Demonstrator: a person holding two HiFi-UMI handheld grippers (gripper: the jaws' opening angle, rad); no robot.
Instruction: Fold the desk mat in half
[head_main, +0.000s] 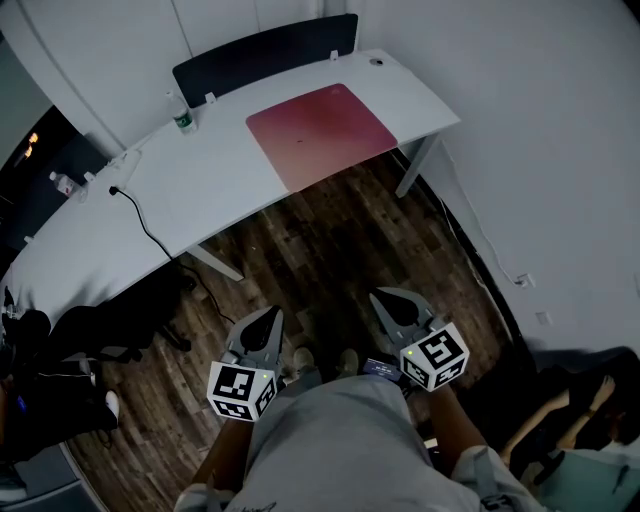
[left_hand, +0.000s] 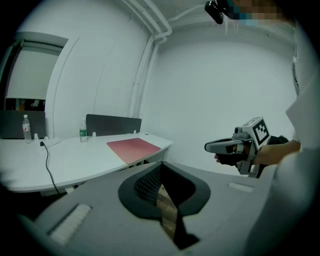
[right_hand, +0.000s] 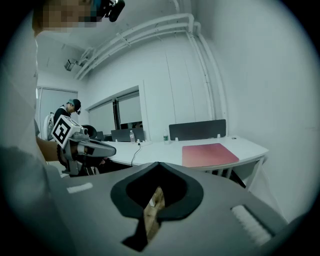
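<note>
**Hand pose.** The left gripper (head_main: 271, 314) and the right gripper (head_main: 383, 297) are held low before the person's body, side by side and apart. Each is tipped slightly downward towards the worktop (head_main: 200, 185). The left fingers (head_main: 258, 333) are pressed together with nothing between them. The right fingers (head_main: 402, 311) are likewise pressed together and empty. Wooden floor (head_main: 300, 260) lies beneath both.

**Task item.** The red desk mat (head_main: 322, 132) is seen lying flat and unfolded on the worktop, well ahead of the fingers and untouched by them.

**Markings.** A bottle (head_main: 182, 118) with a green label is noted far ahead and left of the fingers; its print cannot be read. Black-and-white square markers are borne on the left cube (head_main: 240, 390) and the right cube (head_main: 436, 357). No writing is legible there.
</note>
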